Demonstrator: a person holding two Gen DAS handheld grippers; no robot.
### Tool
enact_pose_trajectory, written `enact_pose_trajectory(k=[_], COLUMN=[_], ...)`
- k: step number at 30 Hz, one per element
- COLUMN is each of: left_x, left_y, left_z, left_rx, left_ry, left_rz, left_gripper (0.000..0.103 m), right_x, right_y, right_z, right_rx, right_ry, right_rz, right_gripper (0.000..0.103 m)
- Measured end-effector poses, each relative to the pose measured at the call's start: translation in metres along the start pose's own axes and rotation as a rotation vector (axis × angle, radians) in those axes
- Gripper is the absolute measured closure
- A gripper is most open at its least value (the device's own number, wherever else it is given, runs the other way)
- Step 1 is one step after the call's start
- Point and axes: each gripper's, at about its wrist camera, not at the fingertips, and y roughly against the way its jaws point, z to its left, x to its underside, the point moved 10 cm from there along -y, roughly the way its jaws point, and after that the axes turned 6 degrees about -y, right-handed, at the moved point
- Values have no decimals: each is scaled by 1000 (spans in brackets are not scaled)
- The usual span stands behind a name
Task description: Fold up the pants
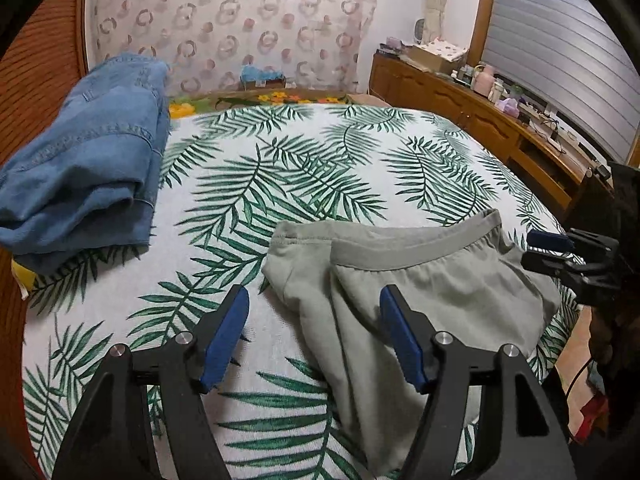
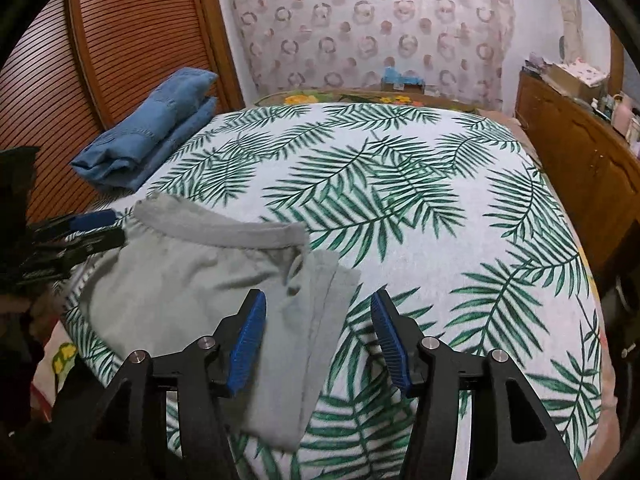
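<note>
Grey pants lie folded on the leaf-print bedcover, waistband away from me, near the bed's front edge; they also show in the right wrist view. My left gripper is open, hovering over the pants' left edge, holding nothing. My right gripper is open above the pants' right folded edge, empty. Each gripper shows at the side of the other's view: the right one and the left one.
Folded blue jeans lie at the bed's far left by a wooden slatted door. A wooden sideboard with clutter runs along the right. A patterned curtain hangs behind the bed.
</note>
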Motion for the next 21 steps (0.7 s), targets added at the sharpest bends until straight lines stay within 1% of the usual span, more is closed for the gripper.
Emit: enact_pose_trajectory(k=[2,8,15,16,19,20,21], left_x=[0,5,6,5,5,5,5], left_y=[-3,-12,-17,-17,-17,-17,-17], left_z=[1,4,4,4,5,5,5], left_rx=[11,8,4,3,2,2,2], left_ry=[13,17,11,11,13,12,12], left_rz=[6,30,29,28,27,27,28], left_gripper=[34,34,34,34,34,34,34], right_x=[0,0,-2,-2,-3,-3,-3], right_y=[-1,-17,-20,-21,-23,-24,-25], right_z=[3,-1,2,3,7,7,10], right_rx=[-13,5,23,28,30,30,24], right_ry=[2,2,20,26,36,40,45], right_rz=[10,41,24,22,16,14,14], right_gripper=[47,47,47,48,56,60,67])
